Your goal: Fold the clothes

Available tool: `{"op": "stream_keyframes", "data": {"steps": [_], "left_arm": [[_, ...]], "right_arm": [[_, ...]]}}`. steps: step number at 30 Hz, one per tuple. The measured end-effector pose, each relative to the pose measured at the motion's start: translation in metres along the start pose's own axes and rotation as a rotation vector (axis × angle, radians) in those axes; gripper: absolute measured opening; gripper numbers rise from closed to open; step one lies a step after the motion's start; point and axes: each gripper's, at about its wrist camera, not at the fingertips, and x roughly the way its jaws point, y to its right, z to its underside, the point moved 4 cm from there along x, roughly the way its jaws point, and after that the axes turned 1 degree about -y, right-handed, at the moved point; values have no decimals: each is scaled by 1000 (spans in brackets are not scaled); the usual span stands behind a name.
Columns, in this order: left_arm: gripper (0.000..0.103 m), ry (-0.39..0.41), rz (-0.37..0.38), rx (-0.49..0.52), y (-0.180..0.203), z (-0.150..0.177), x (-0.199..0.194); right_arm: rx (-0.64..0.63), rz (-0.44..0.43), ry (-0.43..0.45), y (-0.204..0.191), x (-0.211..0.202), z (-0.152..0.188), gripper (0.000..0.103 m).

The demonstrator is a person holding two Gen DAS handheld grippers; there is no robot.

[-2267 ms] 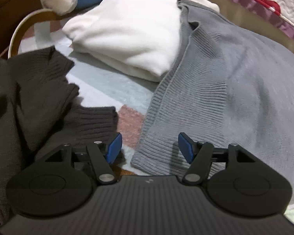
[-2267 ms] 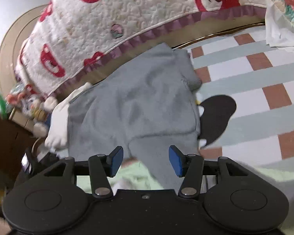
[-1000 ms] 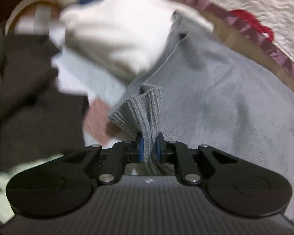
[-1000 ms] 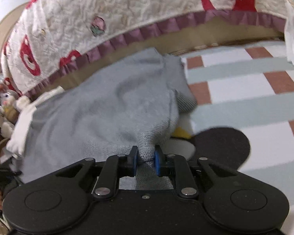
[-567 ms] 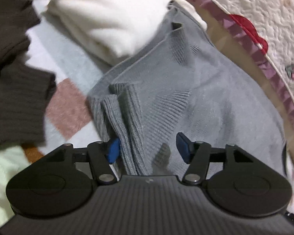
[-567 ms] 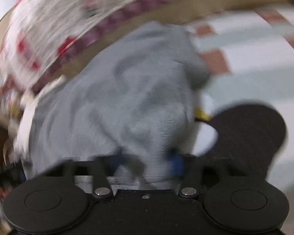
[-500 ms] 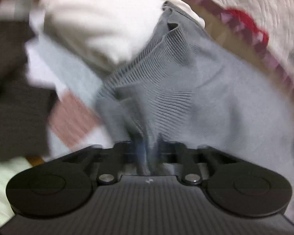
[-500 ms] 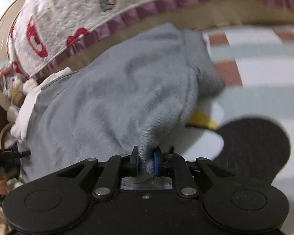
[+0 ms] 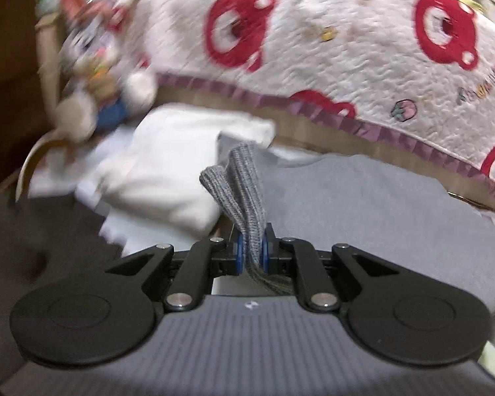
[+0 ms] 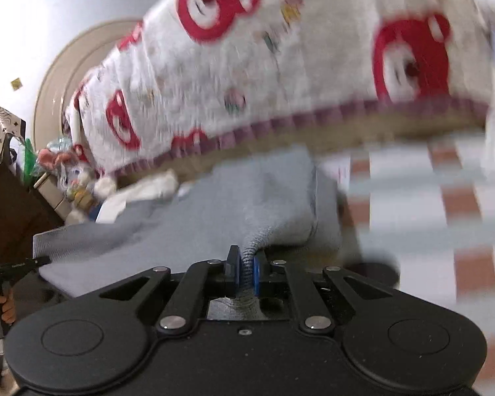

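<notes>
The left tongs (image 9: 250, 253) are clamped on a bunched strip of ribbed hem of the grey knitted sweater (image 9: 379, 198); the ribbed fold (image 9: 244, 178) stands up from between the blue pads (image 9: 239, 253), with a loose end drooping to the left. The rest of the sweater spreads flat to the right of the tongs, reaching back toward the purple-frilled edge of a white quilt printed with red bear heads (image 9: 313, 49).

Left of the held hem lies a folded cream-white garment (image 9: 168, 171), touching the sweater's far edge. Behind it sits a blurred plush toy with white paws and a blue body (image 9: 95, 112), and a dark grey-brown cloth (image 9: 33, 231) fills the lower left corner.

In the right wrist view, the right tongs (image 10: 246, 272) are pinched tight on another edge of the same sweater (image 10: 247, 198), which rises in a small peak out of the pads and slopes away toward the quilt (image 10: 264, 66). To the right runs a mat checked in white, pale green and brick red (image 10: 445, 204); motion blur smears it, so the dark patch near the sweater's edge is perhaps a printed shape. At the far left edge, fingers (image 10: 6, 307) grip a black handle.
</notes>
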Motion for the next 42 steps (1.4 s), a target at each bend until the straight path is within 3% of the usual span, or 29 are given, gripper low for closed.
{"op": "stream_keyframes", "data": {"steps": [2,5,8,14,16,19,22,24,27,30,35,37,39,41,42], "left_arm": [[10,-88,-40,4,-14,24,-2],[10,-283,-76,64,-18,69,22],[12,-391,-104,66,-18,88,48],[14,-348,-97,88,-12,67,44],[14,-359,-86,68,-15,69,41],[26,-408,-100,58,-20,76,40],[26,-407,-119,83,-19,73,36],[27,-376,-92,92,-13,63,28],[37,-286,-12,97,6,34,15],[41,-248,43,168,41,13,38],[52,-213,108,319,104,-18,93],[62,-199,134,379,129,-30,116],[62,-188,161,433,153,-42,139],[62,-216,199,418,167,-54,178],[62,-230,226,404,173,-60,197]], "right_arm": [[0,52,-119,1,4,26,9],[-24,166,-304,4,30,60,10],[-99,203,-348,0,52,64,10],[-190,211,-332,-15,54,45,11],[-181,211,-323,-15,50,41,11],[-165,196,-338,-8,43,45,13],[-153,217,-374,-2,48,49,18],[-131,198,-328,-5,42,36,21],[-100,128,-205,-11,28,4,33],[-99,97,-153,-20,32,-36,39],[-230,171,-204,-45,99,-110,68],[-293,230,-261,-44,148,-128,69],[-377,306,-347,-38,201,-141,68],[-380,308,-365,-31,236,-149,68],[-351,265,-354,-26,248,-154,68]]}}
